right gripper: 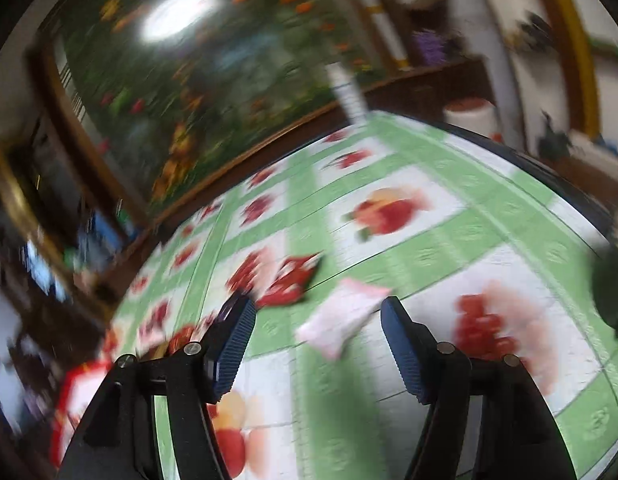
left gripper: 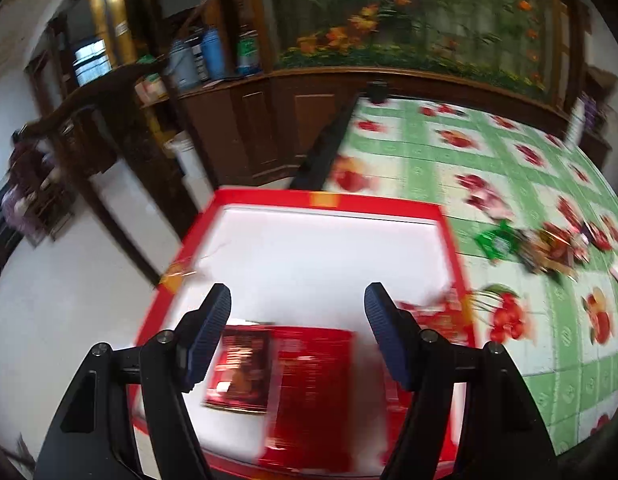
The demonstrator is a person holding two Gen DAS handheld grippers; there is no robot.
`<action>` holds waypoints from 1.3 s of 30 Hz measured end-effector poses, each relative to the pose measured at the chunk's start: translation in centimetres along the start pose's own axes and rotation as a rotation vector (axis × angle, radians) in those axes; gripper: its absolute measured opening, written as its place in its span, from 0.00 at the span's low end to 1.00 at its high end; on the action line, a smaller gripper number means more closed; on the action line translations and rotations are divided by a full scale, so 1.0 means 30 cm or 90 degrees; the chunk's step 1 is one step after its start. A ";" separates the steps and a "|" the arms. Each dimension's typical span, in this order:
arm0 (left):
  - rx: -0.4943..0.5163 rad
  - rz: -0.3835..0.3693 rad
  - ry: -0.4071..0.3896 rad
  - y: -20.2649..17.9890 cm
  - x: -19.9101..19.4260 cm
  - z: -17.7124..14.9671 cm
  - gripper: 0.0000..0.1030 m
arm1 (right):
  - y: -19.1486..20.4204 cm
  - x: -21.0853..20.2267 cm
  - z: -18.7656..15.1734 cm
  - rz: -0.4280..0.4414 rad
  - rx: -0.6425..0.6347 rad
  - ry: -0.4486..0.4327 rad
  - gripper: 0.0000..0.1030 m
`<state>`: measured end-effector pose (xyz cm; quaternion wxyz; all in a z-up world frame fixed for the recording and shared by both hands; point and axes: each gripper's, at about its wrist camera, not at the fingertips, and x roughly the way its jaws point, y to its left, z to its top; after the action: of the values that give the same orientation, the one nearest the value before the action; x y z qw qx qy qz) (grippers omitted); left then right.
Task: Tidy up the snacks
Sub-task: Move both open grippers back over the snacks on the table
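Inside red-rimmed white tray (left gripper: pixel 245 196), flat glossy red packet (left gripper: pixel 309 380)

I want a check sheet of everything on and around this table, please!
Surface: table under a green checked cloth with fruit pictures.
Job's things: red-rimmed white box at the table edge, red snack packets inside; more snacks in a pile on the cloth; pink-white packet and red packet lying loose.
Clutter: nothing seen.
Grippers: left hand-held gripper open over the box, holding nothing; right hand-held gripper open, empty, above the pink-white packet.
Cables: nothing seen.
Surroundings: flower mural, wooden cabinets, bottles on a shelf; image blurred.
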<state>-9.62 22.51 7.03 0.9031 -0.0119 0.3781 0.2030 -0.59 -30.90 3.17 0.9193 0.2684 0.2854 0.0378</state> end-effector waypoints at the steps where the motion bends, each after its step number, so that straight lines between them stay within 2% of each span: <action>1: 0.019 -0.010 -0.002 -0.029 -0.008 0.007 0.67 | -0.027 -0.002 0.010 -0.001 0.018 -0.001 0.67; 3: 0.047 -0.024 -0.013 -0.064 -0.032 0.034 0.67 | -0.074 0.001 0.021 0.002 0.044 0.004 0.67; 4: 0.042 -0.025 -0.021 -0.057 -0.046 0.049 0.67 | -0.080 0.003 0.022 0.001 0.046 0.005 0.67; 5: 0.029 -0.026 -0.028 -0.041 -0.059 0.067 0.68 | -0.087 0.001 0.024 -0.001 0.045 0.007 0.67; 8: -0.033 -0.012 -0.043 0.046 -0.086 0.104 0.80 | -0.095 0.004 0.021 0.012 0.046 0.018 0.67; 9: -0.046 -0.005 -0.046 0.062 -0.088 0.107 0.80 | -0.095 0.003 0.021 0.015 0.045 0.020 0.67; 11: -0.060 0.012 -0.040 0.088 -0.080 0.099 0.80 | -0.089 -0.005 0.016 0.017 0.043 0.018 0.67; 16: -0.038 0.001 -0.017 0.088 -0.057 0.089 0.80 | -0.087 0.006 0.014 0.012 0.048 0.029 0.67; 23: -0.126 0.059 -0.050 0.309 -0.119 0.103 0.80 | -0.080 0.019 0.006 0.000 0.038 0.044 0.67; 26: -0.149 0.077 -0.043 0.370 -0.110 0.077 0.80 | -0.062 0.025 -0.002 -0.011 0.017 0.049 0.67; 35: -0.161 0.077 -0.022 0.442 -0.055 0.032 0.80 | -0.049 0.051 -0.014 -0.051 0.000 0.067 0.67; 37: -0.146 0.081 -0.027 0.421 -0.053 0.039 0.80 | -0.048 0.059 -0.014 -0.051 -0.001 0.073 0.68; 39: -0.120 0.066 -0.033 0.364 -0.046 0.056 0.80 | -0.038 0.069 -0.016 -0.047 -0.001 0.079 0.68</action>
<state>-13.47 32.33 10.62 0.8957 -0.0716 0.3342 0.2844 0.80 -31.19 1.22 0.9008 0.2537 0.3518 0.0208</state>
